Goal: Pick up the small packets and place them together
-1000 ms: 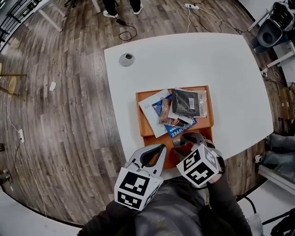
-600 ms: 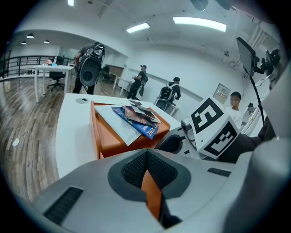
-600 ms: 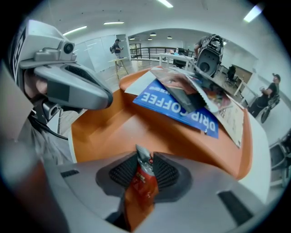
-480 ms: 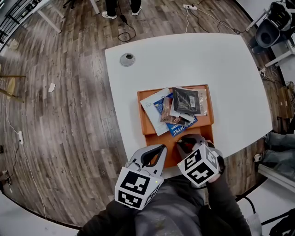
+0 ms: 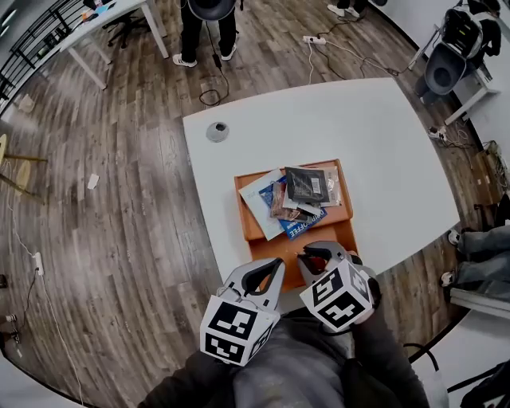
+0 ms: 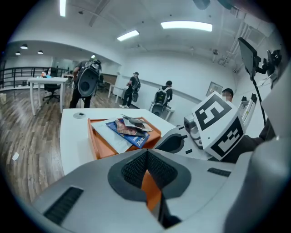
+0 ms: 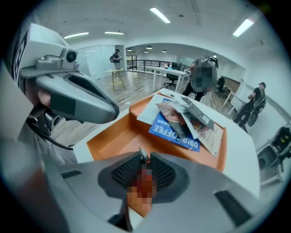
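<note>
An orange tray (image 5: 341, 229) sits on the white table (image 5: 382, 143). At its far end lies a pile of packets (image 5: 299, 199): a black one (image 5: 307, 185), a blue coffee packet (image 7: 175, 129) and a white envelope (image 5: 259, 199). My right gripper (image 5: 307, 256) hangs over the tray's near end. Its jaws have just been closing and now pinch a small red packet (image 7: 143, 160) between the pads. My left gripper (image 5: 275, 266) is beside it at the tray's near left corner, tips together, with nothing held (image 6: 146, 154).
A grey round disc (image 5: 217, 131) lies at the table's far left corner. A person (image 5: 209, 20) stands beyond the table, near cables on the wood floor. Chairs and bags (image 5: 446, 64) crowd the right side. The table's near edge runs under both grippers.
The right jaws have closed on the small packet over the tray's near end. Both grippers have lifted slightly, and the head view has tilted to show more of the room.
</note>
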The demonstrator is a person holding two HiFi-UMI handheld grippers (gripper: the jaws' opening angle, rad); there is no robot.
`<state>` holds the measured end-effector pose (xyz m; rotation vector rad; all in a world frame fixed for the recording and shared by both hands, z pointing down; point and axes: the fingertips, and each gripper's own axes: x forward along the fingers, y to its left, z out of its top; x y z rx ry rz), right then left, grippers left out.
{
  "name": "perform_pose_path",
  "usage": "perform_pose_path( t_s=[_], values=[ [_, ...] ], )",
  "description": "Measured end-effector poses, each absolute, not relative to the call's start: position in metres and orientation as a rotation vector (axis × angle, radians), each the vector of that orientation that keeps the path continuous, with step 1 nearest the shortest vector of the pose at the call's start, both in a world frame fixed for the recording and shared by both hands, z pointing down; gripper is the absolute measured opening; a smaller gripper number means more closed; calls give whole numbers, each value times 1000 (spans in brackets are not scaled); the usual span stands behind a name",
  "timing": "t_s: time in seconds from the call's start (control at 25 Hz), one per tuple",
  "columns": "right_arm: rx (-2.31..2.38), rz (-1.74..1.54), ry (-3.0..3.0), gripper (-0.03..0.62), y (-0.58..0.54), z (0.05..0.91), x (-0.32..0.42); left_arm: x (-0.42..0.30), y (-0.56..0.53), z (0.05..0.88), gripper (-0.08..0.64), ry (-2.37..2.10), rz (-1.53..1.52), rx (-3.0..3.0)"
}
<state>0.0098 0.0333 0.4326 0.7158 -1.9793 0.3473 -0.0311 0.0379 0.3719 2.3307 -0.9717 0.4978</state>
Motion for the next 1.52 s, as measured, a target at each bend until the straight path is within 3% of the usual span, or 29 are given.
perform_pose_path(
  t_s=[0.56, 0.96, 1.24, 1.52],
  values=[
    [939, 206, -2141, 72, -45, 339, 35, -16, 6, 337, -5, -1042, 458, 2400],
    [914, 230, -2231, 72, -115, 354, 36, -25, -32, 346, -5, -1201, 475, 2302],
    [844, 296, -2275, 109, -122, 376, 30, -29, -42, 353, -5, -1267, 488, 2269],
    [843, 346, -2327, 190, -120, 372, 28, -32, -42, 356, -5, -1274, 476, 2250]
  ],
)
